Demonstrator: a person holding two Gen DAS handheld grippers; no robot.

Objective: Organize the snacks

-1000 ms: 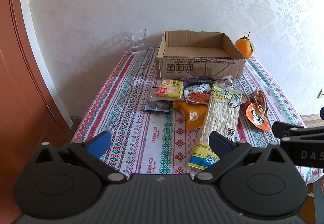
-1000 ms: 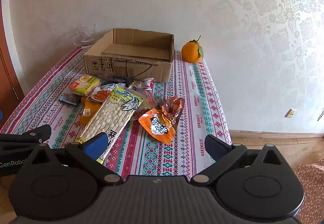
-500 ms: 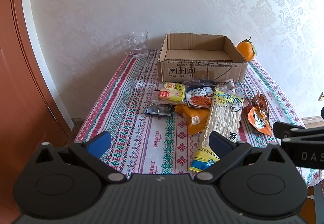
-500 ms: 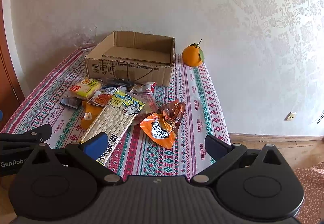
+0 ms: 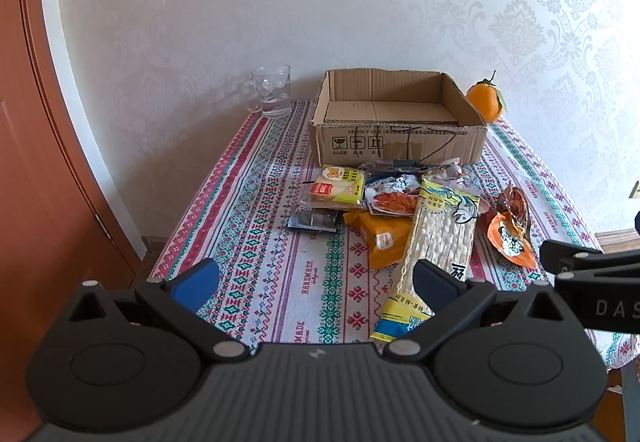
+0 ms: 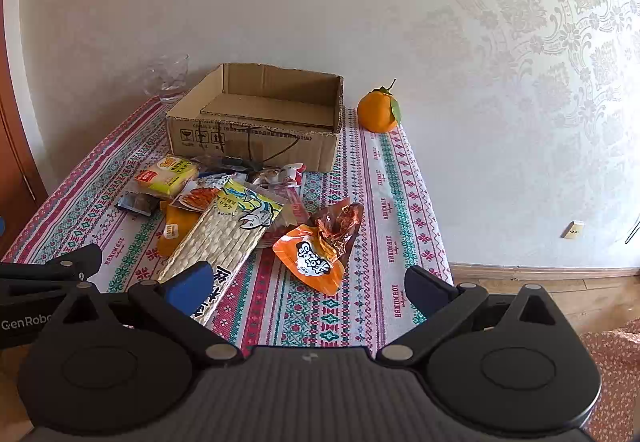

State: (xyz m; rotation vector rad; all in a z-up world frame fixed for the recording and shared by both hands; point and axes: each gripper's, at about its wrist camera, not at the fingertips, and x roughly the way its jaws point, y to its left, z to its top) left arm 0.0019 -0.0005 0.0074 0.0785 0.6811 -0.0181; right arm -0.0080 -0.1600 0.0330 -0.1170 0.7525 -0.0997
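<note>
Left wrist view: the cardboard box (image 5: 396,122) is seen bare inside, so nothing is judged sorted yet; every snack remains to be moved. The snacks are heaped on the tablecloth (image 5: 256,242) just in front of the box: a long pale fish-strip pack (image 5: 440,242) laid over an orange packet (image 5: 384,238), a yellow pack (image 5: 338,184) and an orange pouch (image 6: 316,258) beside them. The left gripper (image 5: 316,278) and right gripper (image 6: 308,286) are held wide apart, gripping nothing
</note>
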